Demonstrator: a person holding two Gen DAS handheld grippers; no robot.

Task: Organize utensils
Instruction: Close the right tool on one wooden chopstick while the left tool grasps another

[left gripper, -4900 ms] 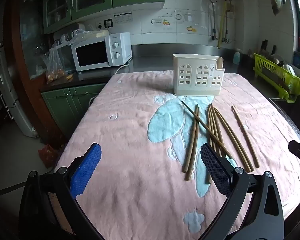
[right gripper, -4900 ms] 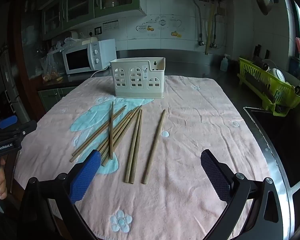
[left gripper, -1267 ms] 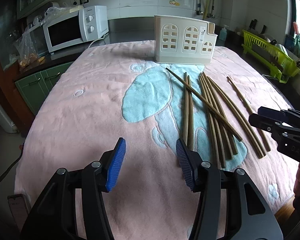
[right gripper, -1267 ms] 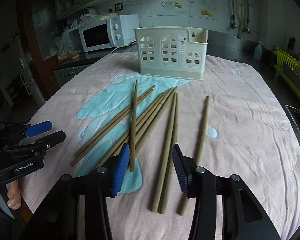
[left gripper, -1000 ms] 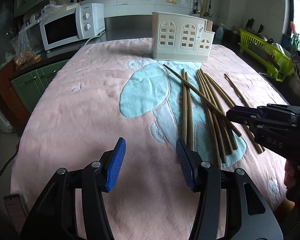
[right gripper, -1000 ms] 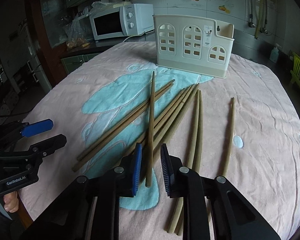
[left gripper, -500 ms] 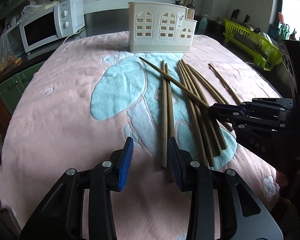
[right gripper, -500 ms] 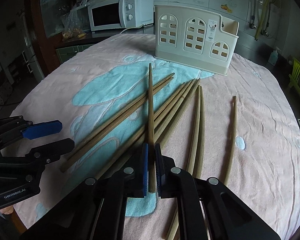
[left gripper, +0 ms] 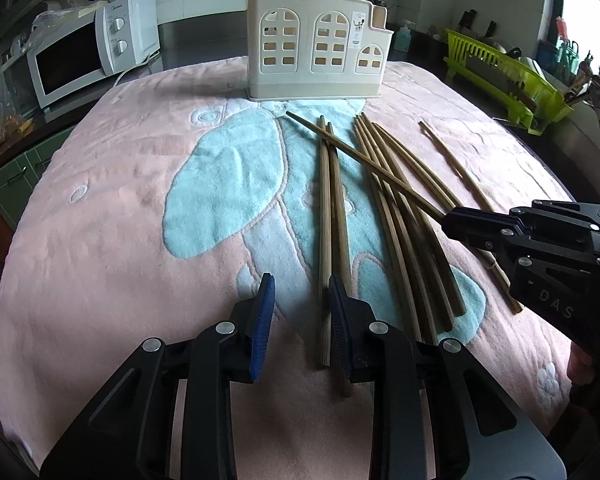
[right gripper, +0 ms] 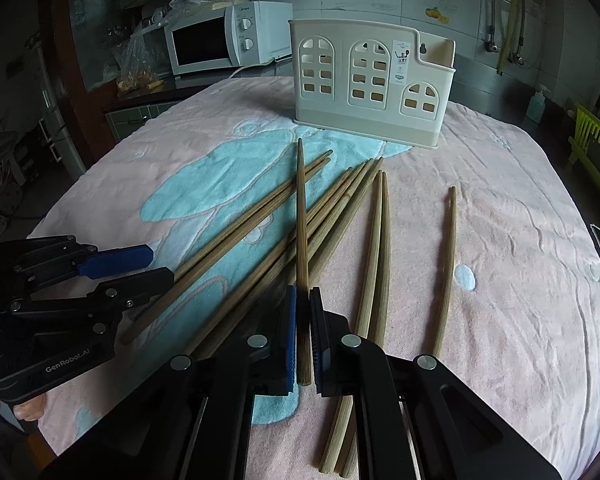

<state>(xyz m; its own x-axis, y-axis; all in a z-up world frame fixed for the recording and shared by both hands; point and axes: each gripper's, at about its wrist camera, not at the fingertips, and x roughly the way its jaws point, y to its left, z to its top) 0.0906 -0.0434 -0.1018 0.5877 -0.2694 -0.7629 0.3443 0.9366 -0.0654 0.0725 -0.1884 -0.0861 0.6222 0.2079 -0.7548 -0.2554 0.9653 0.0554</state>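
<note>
Clamping the crossing chopstick [right gripper: 301,216], the right hand-held gripper [right gripper: 303,334] frees the pile; the left hand-held gripper [left gripper: 300,320], part-open, straddles another chopstick [left gripper: 323,240].

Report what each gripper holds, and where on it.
The right gripper is shut on the crossing wooden chopstick, near its thick near end. The left gripper is open and holds nothing; its fingers straddle a wooden chopstick pair.

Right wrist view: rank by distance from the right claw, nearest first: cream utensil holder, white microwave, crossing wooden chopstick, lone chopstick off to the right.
1. Crossing wooden chopstick: pinched in the right claw, lying over the pile.
2. Lone wooden chopstick: on the pink towel, to the right.
3. Cream plastic utensil holder: ahead, at the towel's far end.
4. White microwave: behind-left, on the counter.
</note>
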